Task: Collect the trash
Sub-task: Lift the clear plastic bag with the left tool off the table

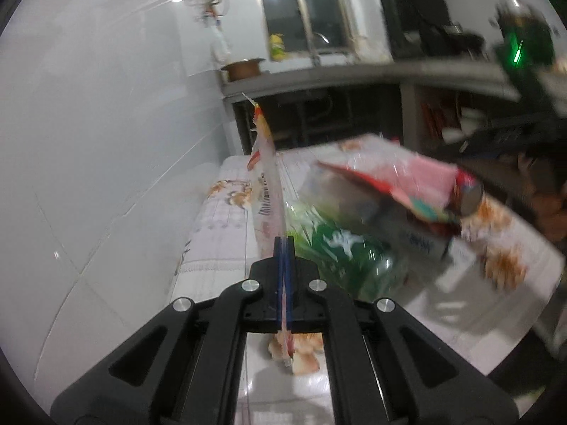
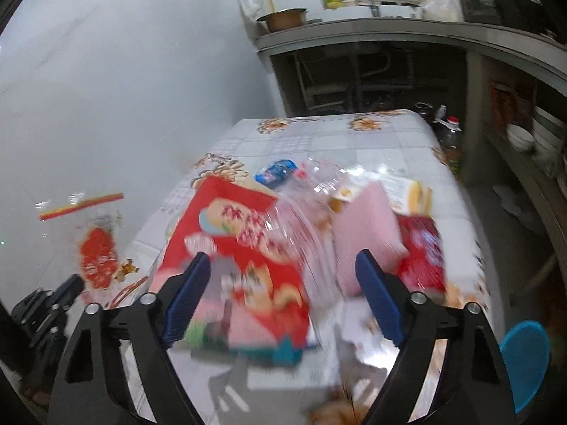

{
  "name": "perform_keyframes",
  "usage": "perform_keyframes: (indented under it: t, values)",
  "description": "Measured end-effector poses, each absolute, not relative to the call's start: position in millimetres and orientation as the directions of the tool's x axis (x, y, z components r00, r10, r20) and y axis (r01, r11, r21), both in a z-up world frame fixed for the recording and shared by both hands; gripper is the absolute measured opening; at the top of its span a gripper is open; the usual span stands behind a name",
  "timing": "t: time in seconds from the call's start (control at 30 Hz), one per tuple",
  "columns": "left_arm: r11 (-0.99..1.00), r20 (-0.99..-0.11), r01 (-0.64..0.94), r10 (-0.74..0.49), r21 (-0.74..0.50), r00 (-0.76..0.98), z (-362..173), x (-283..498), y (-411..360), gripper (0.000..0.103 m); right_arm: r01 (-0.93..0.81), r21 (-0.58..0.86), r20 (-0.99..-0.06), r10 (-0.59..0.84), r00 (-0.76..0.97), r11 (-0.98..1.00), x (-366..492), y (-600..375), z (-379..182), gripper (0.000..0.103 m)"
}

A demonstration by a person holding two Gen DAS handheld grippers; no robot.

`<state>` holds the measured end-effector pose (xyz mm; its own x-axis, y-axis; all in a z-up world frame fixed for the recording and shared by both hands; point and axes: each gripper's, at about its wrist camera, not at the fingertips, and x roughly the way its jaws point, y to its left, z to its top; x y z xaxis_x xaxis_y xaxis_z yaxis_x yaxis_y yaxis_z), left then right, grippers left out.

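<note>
My left gripper (image 1: 283,244) is shut on a thin clear wrapper (image 1: 269,177) with red print and a barcode. The wrapper stands edge-on out of the jaws. In the right wrist view the same wrapper (image 2: 95,244) hangs at the left above the left gripper (image 2: 76,283). A clear bag of trash (image 2: 255,248) holds a red packet and pink pieces, and it is blurred. My right gripper (image 2: 283,256) stands wide around this bag; I see no pad pressing on it. In the left wrist view the bag (image 1: 354,219) shows a green bottle (image 1: 347,248) inside.
The table (image 2: 319,141) has a flowered cloth, and a blue wrapper (image 2: 276,173) lies on it behind the bag. A white tiled wall runs along the left. Beyond are a counter with a brass pot (image 2: 283,17), bottles (image 2: 450,127) on the floor and a blue round object (image 2: 524,364).
</note>
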<state>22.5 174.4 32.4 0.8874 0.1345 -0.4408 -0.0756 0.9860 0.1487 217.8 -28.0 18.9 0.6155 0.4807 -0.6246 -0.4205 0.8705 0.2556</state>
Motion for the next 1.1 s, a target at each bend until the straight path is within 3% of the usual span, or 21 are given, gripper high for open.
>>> perform_keyframes:
  t: [0.2,0.37,0.43,0.7,1.1]
  values:
    - [0.996,-0.419,-0.081,0.088,0.036,0.904,42,32,188,0.0,-0.443,0.207,-0.695,0.45,0.561,0.872,261,11,-4,0.065]
    - [0.997,-0.425,-0.072,0.055,-0.023,0.903,40,39,194,0.0,-0.422,0.187,-0.727,0.413,0.549,0.887,275,17,-13,0.026]
    - [0.997,-0.429,-0.068,0.043,-0.044,0.902,39,39,199,0.0,-0.405,0.179,-0.723,0.399,0.564,0.897,274,13,-12,0.017]
    - [0.991,-0.427,-0.092,0.041,-0.099,0.903,38,42,209,0.0,-0.359,0.141,-0.635,0.362,0.682,0.923,254,-6,13,0.014]
    - [0.992,-0.365,-0.075,0.033,-0.101,0.931,69,26,201,0.0,-0.381,0.394,-0.473,0.54,0.696,0.836,220,-72,56,0.014]
